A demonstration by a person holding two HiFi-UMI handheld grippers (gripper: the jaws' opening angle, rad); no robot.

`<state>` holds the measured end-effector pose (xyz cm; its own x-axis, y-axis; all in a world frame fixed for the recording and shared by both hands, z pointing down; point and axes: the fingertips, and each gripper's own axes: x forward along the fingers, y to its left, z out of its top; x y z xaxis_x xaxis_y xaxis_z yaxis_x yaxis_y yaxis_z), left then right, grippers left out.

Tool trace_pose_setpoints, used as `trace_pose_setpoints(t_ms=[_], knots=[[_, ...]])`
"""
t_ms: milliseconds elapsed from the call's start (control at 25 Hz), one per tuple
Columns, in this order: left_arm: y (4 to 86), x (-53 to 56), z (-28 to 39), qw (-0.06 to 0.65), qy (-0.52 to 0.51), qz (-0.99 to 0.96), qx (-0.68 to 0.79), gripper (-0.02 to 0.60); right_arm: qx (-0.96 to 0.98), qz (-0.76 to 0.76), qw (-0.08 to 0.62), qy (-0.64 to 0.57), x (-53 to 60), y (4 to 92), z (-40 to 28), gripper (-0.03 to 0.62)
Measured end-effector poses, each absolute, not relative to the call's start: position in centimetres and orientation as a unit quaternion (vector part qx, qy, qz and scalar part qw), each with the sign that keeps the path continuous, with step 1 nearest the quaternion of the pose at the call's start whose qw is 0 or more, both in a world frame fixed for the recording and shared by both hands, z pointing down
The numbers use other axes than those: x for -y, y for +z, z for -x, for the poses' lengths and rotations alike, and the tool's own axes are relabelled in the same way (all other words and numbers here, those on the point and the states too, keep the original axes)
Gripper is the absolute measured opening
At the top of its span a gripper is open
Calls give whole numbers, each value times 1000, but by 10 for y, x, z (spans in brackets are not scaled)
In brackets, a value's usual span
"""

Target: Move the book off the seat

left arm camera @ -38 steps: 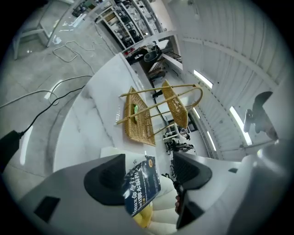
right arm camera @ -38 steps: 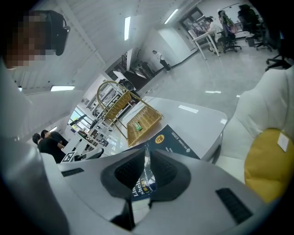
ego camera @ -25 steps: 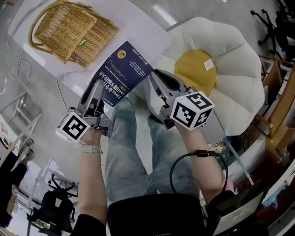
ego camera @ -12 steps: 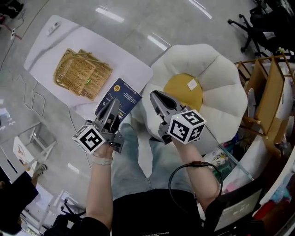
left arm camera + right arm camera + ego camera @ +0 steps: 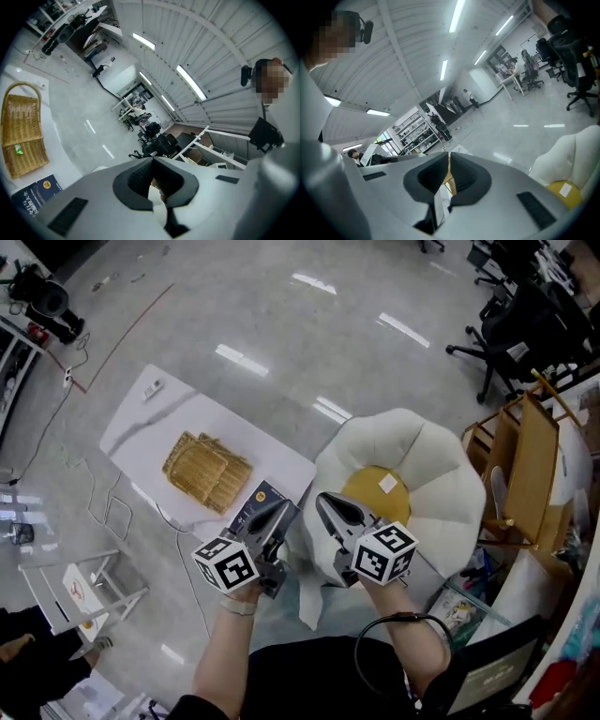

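One dark blue book [image 5: 255, 506] is lying flat on the low white worktop [image 5: 141, 432], at the corner nearest the seat [image 5: 441, 456]. It is off the cushion altogether and is touching neither gripper. In the head view the tip of the left gripper [image 5: 284, 510] is overlapping the book's near edge. In the left gripper view the book [image 5: 36, 196] is showing in full, beside the one wicker basket [image 5: 23, 129]. That basket [image 5: 208, 470] is sitting around the middle of the worktop, close to the book; whether the two are touching cannot be told. One small white object [image 5: 153, 387], too small to identify, is resting at the worktop's far corner. The single seat is a white flower-shaped cushion with a yellow centre [image 5: 373, 495], and nothing is lying on the parts of it that show. Two grippers are hovering side by side above the person's lap, between the worktop and the seat, each carrying one marker cube. The left gripper [image 5: 153, 160] is clenched with its pads meeting and nothing between them. The right gripper [image 5: 449, 153] is likewise closed and empty, its tip [image 5: 324, 499] lying over the near edge of the cushion in the head view.
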<state>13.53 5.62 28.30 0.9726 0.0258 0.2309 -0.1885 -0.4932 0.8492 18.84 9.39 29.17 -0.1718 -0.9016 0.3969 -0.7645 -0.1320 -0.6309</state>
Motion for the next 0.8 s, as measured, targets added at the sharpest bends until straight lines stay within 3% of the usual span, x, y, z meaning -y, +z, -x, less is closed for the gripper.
trace_pose_setpoints(t_ms=[600,800], knots=[[132,-91,-161,449,60,-890,-45,5,-686,644,123,-315,-108,148,-212,25],[101,-85,-152,395,57,-915,-66,5,-705,636,135,-284,-105,113,-204,25]])
